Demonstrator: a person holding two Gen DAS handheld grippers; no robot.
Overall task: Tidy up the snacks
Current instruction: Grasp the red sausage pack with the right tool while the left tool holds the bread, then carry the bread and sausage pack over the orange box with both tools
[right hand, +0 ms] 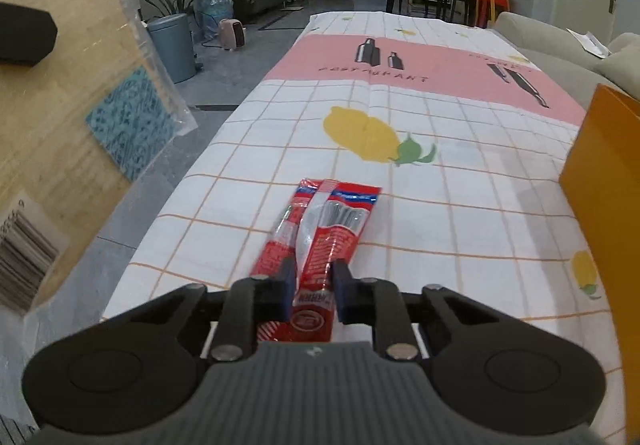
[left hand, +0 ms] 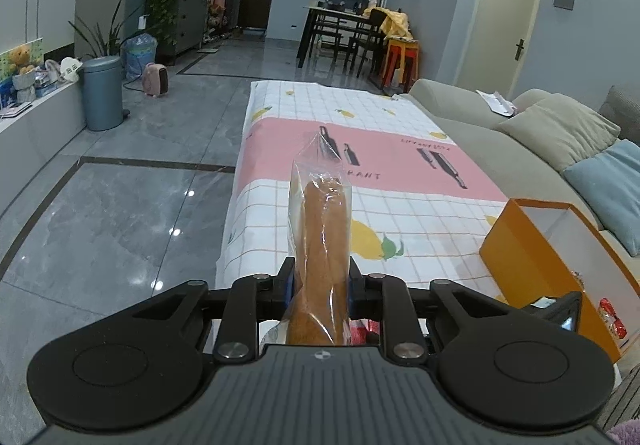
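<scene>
My left gripper (left hand: 320,277) is shut on a bread slice in a clear plastic bag (left hand: 320,237), held edge-on above the table's near end. The same bag (right hand: 72,85) fills the left of the right wrist view, with a blue label and a barcode. My right gripper (right hand: 311,285) is shut on a red snack packet (right hand: 320,237) that lies on the tablecloth. An open orange box (left hand: 536,261) stands at the right; its wall (right hand: 604,181) is at the right edge of the right wrist view. A red packet (left hand: 610,317) shows inside it.
The table wears a checked cloth (right hand: 440,173) with lemons and a pink band. A beige sofa (left hand: 500,125) with cushions runs along the right. Grey tiled floor (left hand: 120,205) lies to the left, with a blue bin (left hand: 102,93). Dining chairs (left hand: 360,37) stand far back.
</scene>
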